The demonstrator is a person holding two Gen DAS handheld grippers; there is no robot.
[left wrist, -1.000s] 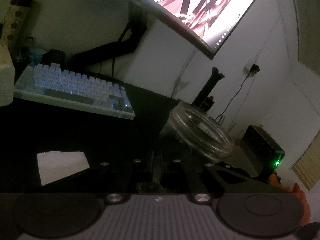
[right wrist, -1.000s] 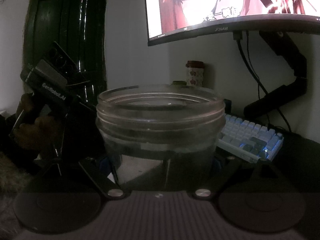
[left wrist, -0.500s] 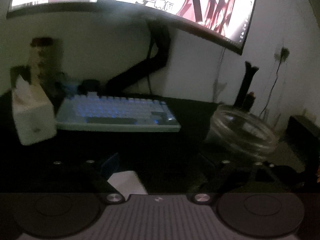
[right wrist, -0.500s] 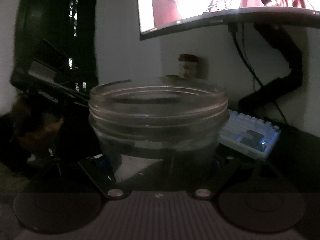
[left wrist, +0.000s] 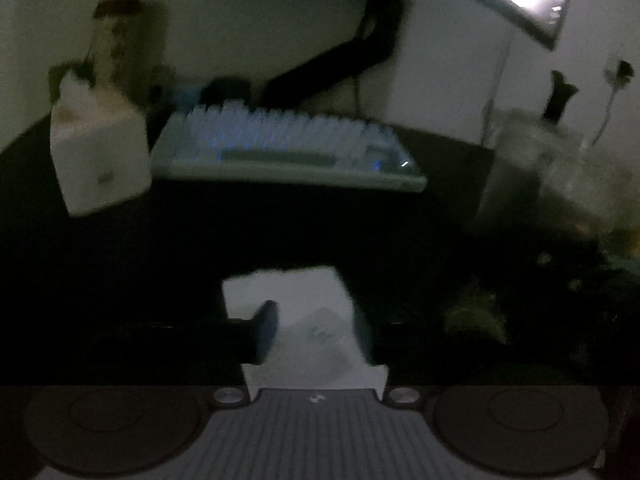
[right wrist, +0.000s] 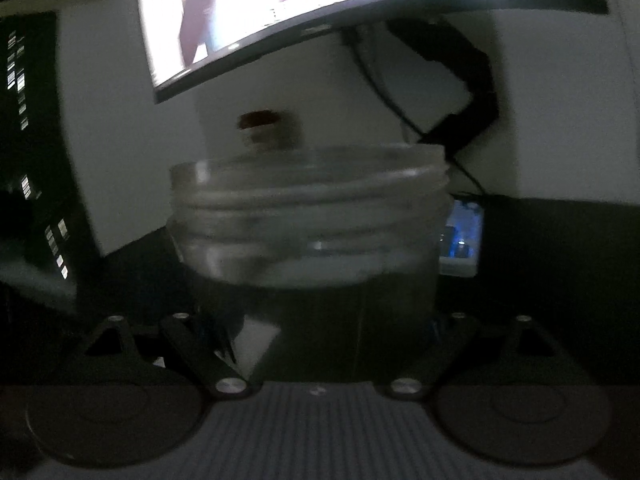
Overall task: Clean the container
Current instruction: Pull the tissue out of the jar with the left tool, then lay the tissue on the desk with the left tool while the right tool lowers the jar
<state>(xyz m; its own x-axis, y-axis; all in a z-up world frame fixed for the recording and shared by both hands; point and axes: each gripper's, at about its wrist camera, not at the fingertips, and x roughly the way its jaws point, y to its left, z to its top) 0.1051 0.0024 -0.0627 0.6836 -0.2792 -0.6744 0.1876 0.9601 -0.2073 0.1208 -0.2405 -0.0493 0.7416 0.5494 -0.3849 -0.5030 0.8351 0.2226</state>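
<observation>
A clear glass jar (right wrist: 308, 220) with a threaded rim fills the right wrist view, mouth up and slightly tilted. My right gripper (right wrist: 328, 328) is shut on its lower body, a finger on each side. The same jar (left wrist: 532, 148) shows blurred at the right of the left wrist view. A white tissue (left wrist: 296, 292) lies flat on the dark desk. My left gripper (left wrist: 316, 328) points down over it, its jaws closing with the tissue between them. A gap still shows between the fingers, and I see no pinch on the tissue.
A backlit keyboard (left wrist: 288, 148) lies across the back of the desk. A white tissue box (left wrist: 100, 160) stands at the left, with a tall brown-lidded cup (left wrist: 120, 32) behind it. A lit curved monitor (right wrist: 320, 12) hangs above on a black arm (right wrist: 468, 92).
The left gripper opened wide, swung down onto the tissue, and its fingers have drawn in around it. The right gripper rolled a little with the jar still held.
</observation>
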